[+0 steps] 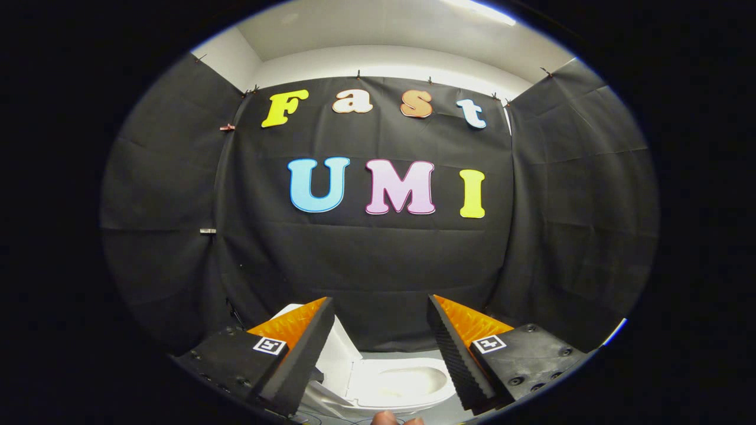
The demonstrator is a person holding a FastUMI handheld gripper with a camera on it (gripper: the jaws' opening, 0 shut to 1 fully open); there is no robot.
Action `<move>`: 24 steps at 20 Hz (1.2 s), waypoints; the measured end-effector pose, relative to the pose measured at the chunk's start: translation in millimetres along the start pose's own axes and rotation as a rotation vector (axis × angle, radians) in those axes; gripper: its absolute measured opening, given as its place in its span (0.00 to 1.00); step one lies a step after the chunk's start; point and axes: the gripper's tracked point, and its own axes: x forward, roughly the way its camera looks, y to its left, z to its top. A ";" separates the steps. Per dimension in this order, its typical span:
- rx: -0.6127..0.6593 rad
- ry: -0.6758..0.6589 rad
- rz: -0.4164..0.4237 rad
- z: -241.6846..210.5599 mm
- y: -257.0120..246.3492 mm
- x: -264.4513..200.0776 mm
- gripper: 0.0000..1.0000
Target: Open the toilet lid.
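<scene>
— Where is the toilet (394, 386)?

— Low down, seen through the gap between the 2 fingers of the claw (378, 348) and some way beyond them, standing against the black cloth wall.

— What does it look like?

— White and glossy. The bowl is exposed, a rounded pale hollow with the seat ring around it.

— And the toilet lid (339, 348)?

— Raised already. It stands up off the bowl on the side of the left finger, a flat white panel tilted back, partly hidden behind that finger.

— Is the claw touching it?

— No. The fingers are spread wide and hold nothing.
</scene>
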 end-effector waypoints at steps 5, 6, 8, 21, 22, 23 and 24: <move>-0.009 0.011 -0.002 -0.1 -16.0 -0.8 0.99; -0.007 0.010 -0.002 0.0 -16.6 -1.5 0.98; -0.002 0.008 -0.002 0.8 -17.4 -1.7 0.98; 0.000 0.006 -0.004 -3.2 -17.3 -3.5 0.99; -0.002 0.005 -0.006 -2.8 -18.3 -3.3 0.99; 0.000 0.004 -0.005 -2.1 -17.9 -3.6 0.99; 0.002 0.001 -0.004 -1.1 -17.6 -4.5 0.99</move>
